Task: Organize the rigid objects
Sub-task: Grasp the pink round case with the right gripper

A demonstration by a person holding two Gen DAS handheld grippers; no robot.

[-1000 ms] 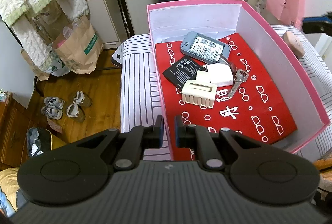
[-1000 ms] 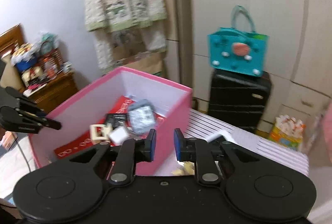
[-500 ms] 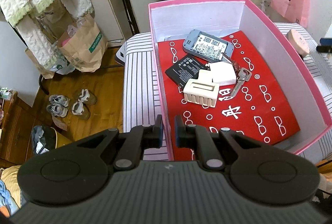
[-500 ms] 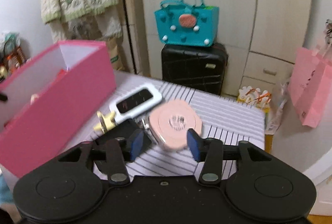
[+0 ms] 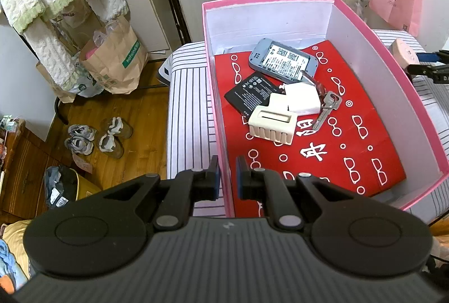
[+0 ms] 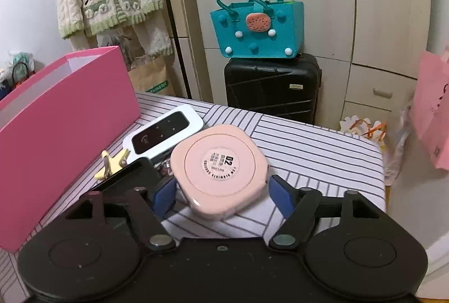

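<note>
Our left gripper [image 5: 226,173] pinches the pink box's [image 5: 387,50] thin cardboard wall, while our right gripper [image 6: 221,195] spreads its blue-padded fingers [image 6: 164,195] around, not touching, the smooth rounded-square pink compact [image 6: 220,171] on the striped bench [image 6: 322,151].

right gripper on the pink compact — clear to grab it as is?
Probably yes. The right gripper has its fingers opening, one on each side of the pink compact, with nothing on top of it. The white pocket router and black object beside the left finger crowd it slightly.
</note>
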